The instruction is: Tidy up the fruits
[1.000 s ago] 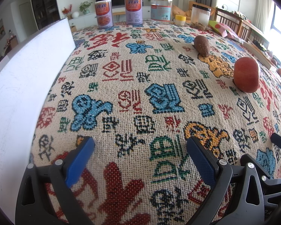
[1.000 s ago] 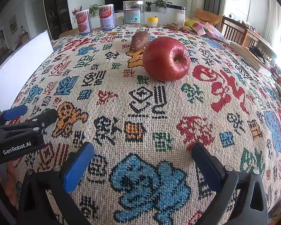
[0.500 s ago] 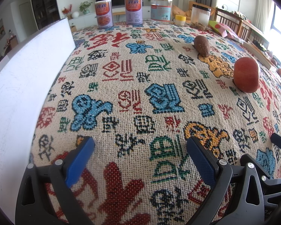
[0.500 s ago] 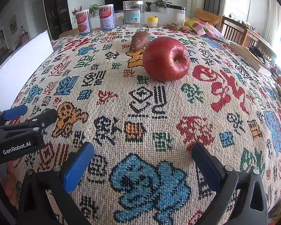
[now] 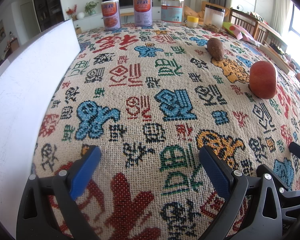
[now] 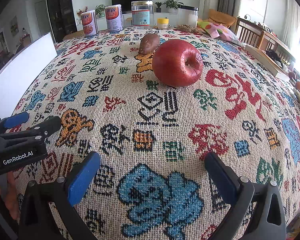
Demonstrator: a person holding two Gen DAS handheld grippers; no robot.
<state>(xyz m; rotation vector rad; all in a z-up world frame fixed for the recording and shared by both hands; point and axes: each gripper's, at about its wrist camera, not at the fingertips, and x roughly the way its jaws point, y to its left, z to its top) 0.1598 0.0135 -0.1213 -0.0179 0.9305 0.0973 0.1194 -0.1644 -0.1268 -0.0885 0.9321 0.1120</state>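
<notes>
Left wrist view: the left hand-held gripper (image 5: 150, 166) hangs low over the patterned cloth of the desk (image 5: 130, 92), jaws spread wide and empty. One red apple (image 5: 262, 80) and one brown, sweet-potato-like fruit (image 5: 215, 48) lie well apart from it, far to the right; a white board (image 5: 26, 92) stands along the left edge. At the far end stand two printed cans (image 5: 110, 16), two clear jars (image 5: 172, 11) and one small yellow-lidded pot (image 5: 192, 21). From this side a reach across would be long, and the round apple could likely roll off if nudged.

Right wrist view: the right hand-held gripper (image 6: 152, 170) is likewise wide open and holds nothing, the apple (image 6: 177, 62) straight ahead, the brown fruit (image 6: 149, 43) just behind it. The left hand-held gripper (image 6: 20, 128) shows at the left edge. An off-centre pinch on the glossy skin might squirt the apple into the brown fruit; no basket or tray for the fruit is visible.
</notes>
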